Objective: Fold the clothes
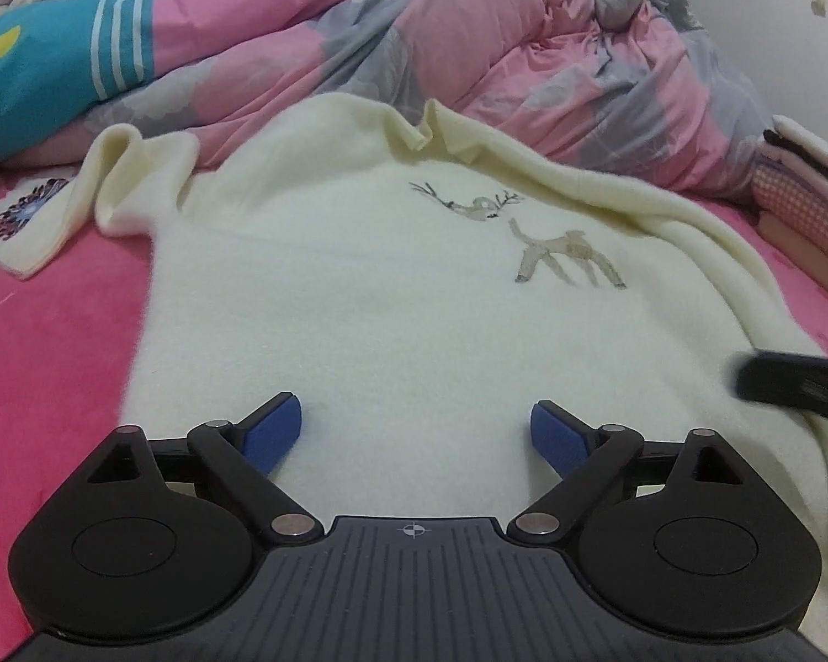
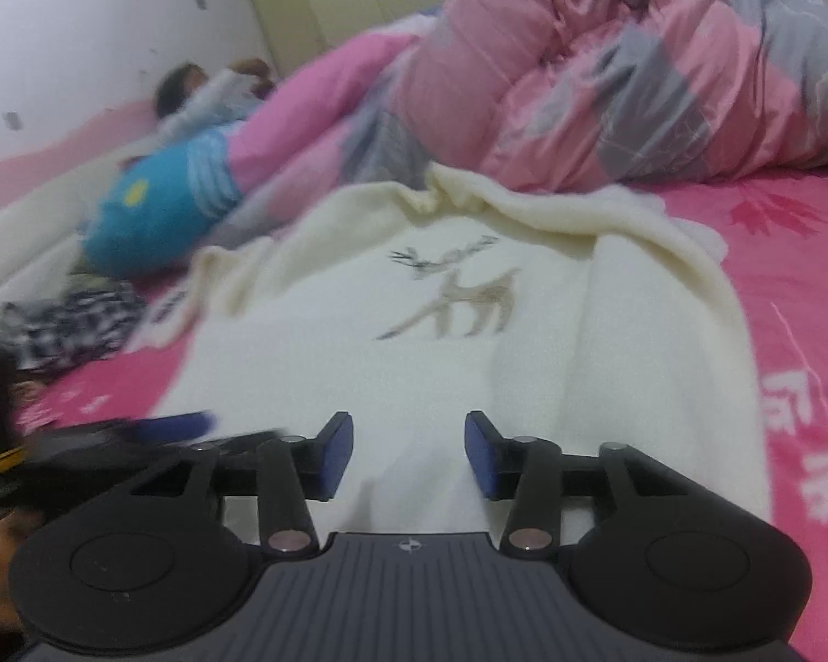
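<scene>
A cream sweater (image 1: 359, 303) with a brown deer motif (image 1: 557, 254) lies spread front-up on the pink bedsheet (image 1: 44, 375). Its left sleeve (image 1: 72, 209) bends out to the left. In the right wrist view the sweater (image 2: 359, 386) has its right sleeve (image 2: 662, 331) laid along its right side. My left gripper (image 1: 417, 419) hovers open and wide over the sweater's lower part, nothing between its blue pads. My right gripper (image 2: 408, 436) is open over the hem area; the fabric lies under it and the pads do not press on it. Each gripper shows blurred in the other's view: the right gripper (image 1: 789, 386), the left gripper (image 2: 176, 425).
A bunched pink and grey quilt (image 1: 524, 55) lies just behind the sweater. A person (image 2: 204, 94) lies at the far left of the bed, with a blue striped cushion (image 1: 55, 71) near them. Folded clothes (image 1: 800, 204) are stacked at the right. A dark patterned garment (image 2: 66, 325) lies at the left.
</scene>
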